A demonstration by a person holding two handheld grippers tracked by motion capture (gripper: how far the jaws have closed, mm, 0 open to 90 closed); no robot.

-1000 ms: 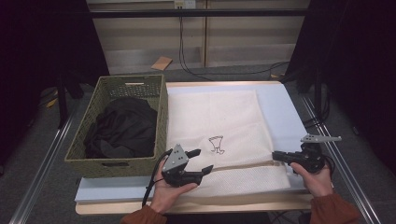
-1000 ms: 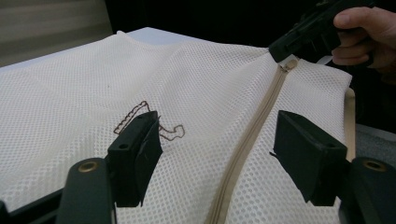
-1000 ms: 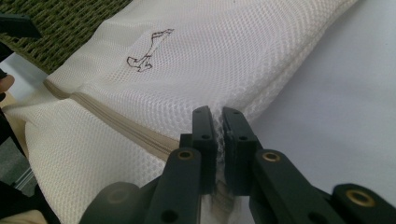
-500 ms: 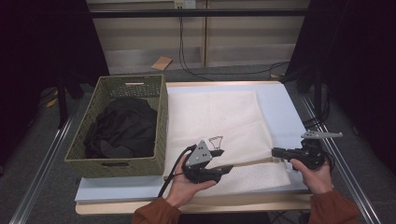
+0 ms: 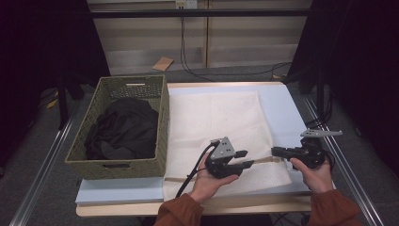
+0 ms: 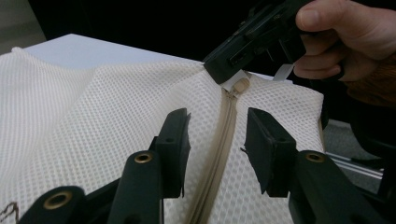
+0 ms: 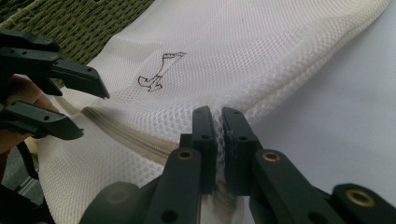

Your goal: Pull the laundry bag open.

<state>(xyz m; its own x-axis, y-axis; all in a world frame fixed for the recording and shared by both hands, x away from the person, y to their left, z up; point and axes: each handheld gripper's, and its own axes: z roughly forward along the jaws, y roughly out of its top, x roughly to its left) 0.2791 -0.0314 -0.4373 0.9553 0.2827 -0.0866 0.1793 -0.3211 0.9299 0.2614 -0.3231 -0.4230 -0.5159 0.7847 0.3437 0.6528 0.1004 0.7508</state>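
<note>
The left claw (image 5: 245,159) has been moved along the near edge of the mesh bag (image 5: 221,127), away from the basket (image 5: 162,120) and toward the right claw (image 5: 275,151). A second ago it was seen close to the basket's near corner; now it is held well away from the basket, near the zipper end. Its jaws are spread apart with the zipper (image 6: 223,140) lined up between them, and nothing is gripped yet. This is judged to mean that the zipper will be worked next, most likely to open the bag.

The right claw (image 7: 218,140) has been kept in place at the bag corner farthest from the basket. It is clenched on the mesh at the zipper end, with the pull tab (image 6: 241,84) just beside its tip.

The bag is laid flat on the table (image 5: 287,108), just beside the basket. It is cream, full of tiny holes, and marked with a small brown drawing (image 7: 159,71). Dark clothes (image 5: 123,128) are piled in the basket.
</note>
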